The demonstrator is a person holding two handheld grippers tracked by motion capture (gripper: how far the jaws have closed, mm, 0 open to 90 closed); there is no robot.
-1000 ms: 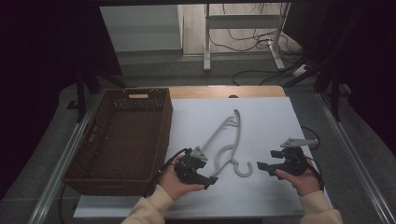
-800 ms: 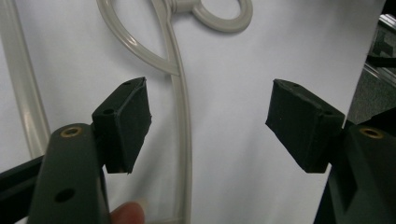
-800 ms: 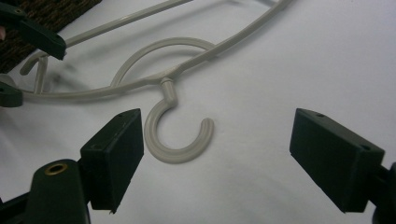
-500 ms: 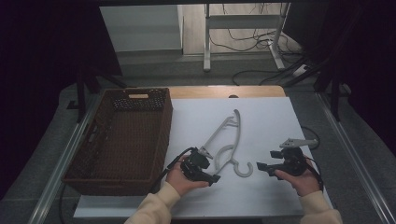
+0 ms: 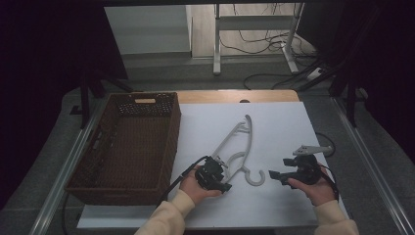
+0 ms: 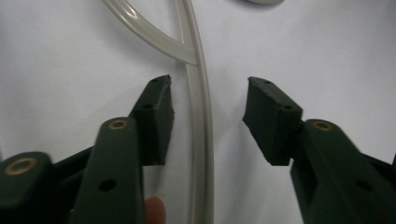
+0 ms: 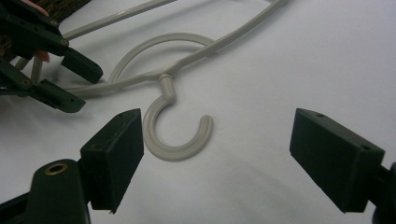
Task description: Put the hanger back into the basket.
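Observation:
A pale grey plastic hanger lies flat on the white table, its hook toward the person. My left gripper is open at the hanger's near end, left of the hook. In the left gripper view one thin arm of the hanger runs up between the jaws of the left gripper, touching neither. My right gripper is open just right of the hook. In the right gripper view the hook lies by the left jaw of the right gripper, and the left gripper straddles the hanger arm.
A dark brown woven basket stands on the left part of the table, close to the hanger's far arm. The white table sheet is bare to the right of the hanger. A metal rail runs along the right edge.
My left gripper has shifted a little to the right, so its jaws now straddle the hanger's arm. The right gripper and the hanger have stayed put.

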